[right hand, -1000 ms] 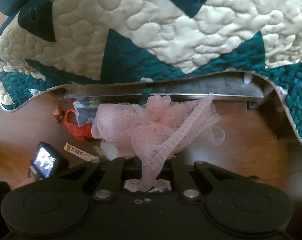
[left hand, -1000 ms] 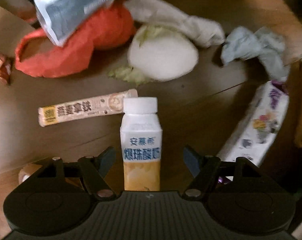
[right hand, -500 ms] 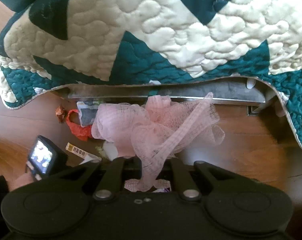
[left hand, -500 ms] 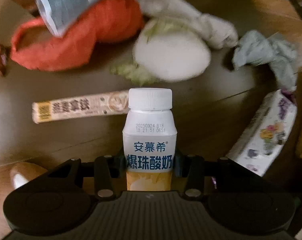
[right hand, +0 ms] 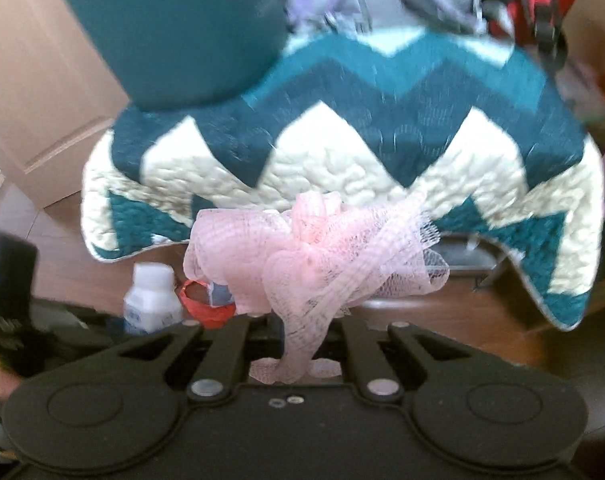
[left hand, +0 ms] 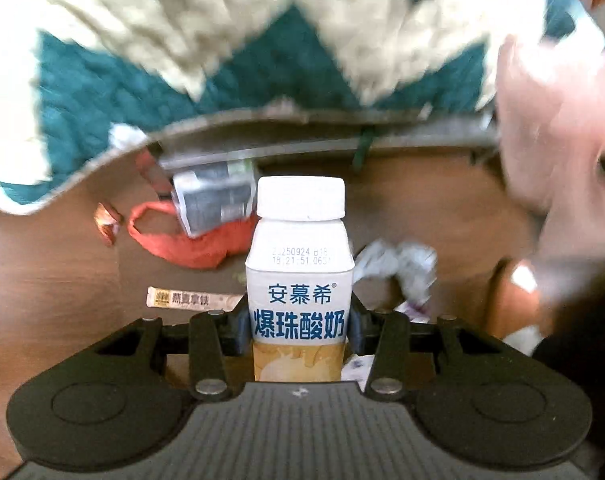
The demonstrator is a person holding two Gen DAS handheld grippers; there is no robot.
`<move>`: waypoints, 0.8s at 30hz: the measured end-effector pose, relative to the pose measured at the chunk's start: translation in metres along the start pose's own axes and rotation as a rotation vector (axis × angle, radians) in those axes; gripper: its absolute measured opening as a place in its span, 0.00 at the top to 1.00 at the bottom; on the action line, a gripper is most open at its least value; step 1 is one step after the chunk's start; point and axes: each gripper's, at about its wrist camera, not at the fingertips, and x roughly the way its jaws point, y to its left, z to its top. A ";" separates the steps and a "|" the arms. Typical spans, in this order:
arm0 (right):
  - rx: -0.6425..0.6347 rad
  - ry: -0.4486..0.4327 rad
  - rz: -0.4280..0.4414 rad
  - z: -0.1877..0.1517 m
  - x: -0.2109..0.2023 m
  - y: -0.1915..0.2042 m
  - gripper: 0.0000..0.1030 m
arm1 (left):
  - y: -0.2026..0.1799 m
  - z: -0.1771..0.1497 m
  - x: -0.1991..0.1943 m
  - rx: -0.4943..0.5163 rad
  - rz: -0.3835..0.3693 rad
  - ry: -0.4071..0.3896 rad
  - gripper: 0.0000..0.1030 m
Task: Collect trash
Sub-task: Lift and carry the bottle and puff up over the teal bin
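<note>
A white yogurt bottle point(left hand: 300, 280) with blue print and a white cap stands upright between the pads of my left gripper point(left hand: 300, 330), which is shut on it and holds it well above the wooden floor. The same bottle point(right hand: 152, 300) shows small at the lower left of the right wrist view. My right gripper point(right hand: 300, 344) is shut on a bunch of pink mesh netting point(right hand: 314, 264), which billows above the fingers. The pink netting point(left hand: 558, 128) appears blurred at the right of the left wrist view.
On the floor lie a red plastic bag point(left hand: 182, 240), a grey-and-white carton point(left hand: 214, 200), a long snack wrapper point(left hand: 190, 300), crumpled tissue point(left hand: 398, 268) and a small brown wrapper point(left hand: 106, 220). A teal-and-cream quilt point(right hand: 342, 140) overhangs a low frame behind them.
My left gripper closed on the yogurt bottle and lifted it high off the floor, so the trash now looks small below. My right gripper rose too, still holding the pink netting.
</note>
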 end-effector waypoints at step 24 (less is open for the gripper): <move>-0.231 -0.434 -0.039 0.090 -0.218 0.084 0.94 | -0.038 0.013 -0.324 0.020 -0.068 -0.629 0.57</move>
